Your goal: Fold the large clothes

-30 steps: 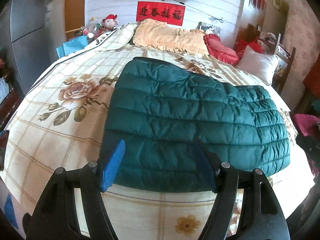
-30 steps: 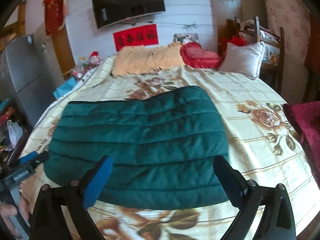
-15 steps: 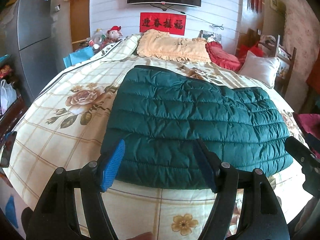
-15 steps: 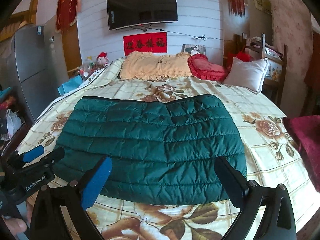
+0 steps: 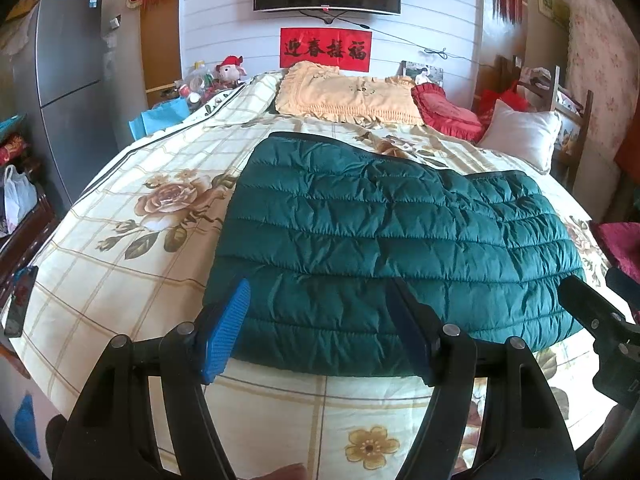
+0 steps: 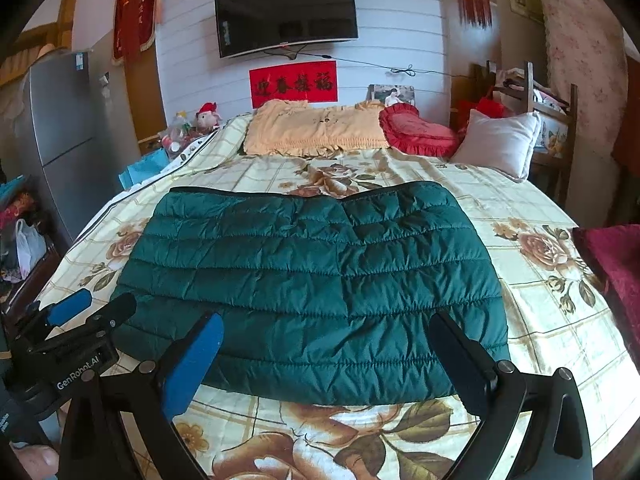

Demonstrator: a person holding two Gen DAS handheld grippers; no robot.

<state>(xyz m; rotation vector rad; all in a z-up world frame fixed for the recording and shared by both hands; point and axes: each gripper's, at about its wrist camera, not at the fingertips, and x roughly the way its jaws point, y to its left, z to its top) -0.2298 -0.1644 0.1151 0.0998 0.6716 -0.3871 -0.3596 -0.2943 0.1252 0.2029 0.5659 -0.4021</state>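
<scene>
Both grippers are hovering just off the near edge of the green jacket [image 5: 384, 248], the left gripper [image 5: 320, 332] with its jaws standing wide and gripping nothing, the right gripper [image 6: 324, 360] with its jaws likewise spread wide and empty. The jacket is lying folded flat in the middle of the bed [image 6: 532, 208], its hem facing the grippers, well short of the yellow pillow [image 6: 316, 128] beyond its far edge.

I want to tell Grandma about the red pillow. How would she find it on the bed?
Start at the head of the bed, under the TV. The red pillow sits between the long yellow pillow and the white pillow. It alone is heart-shaped, with a ruffled edge.
</scene>
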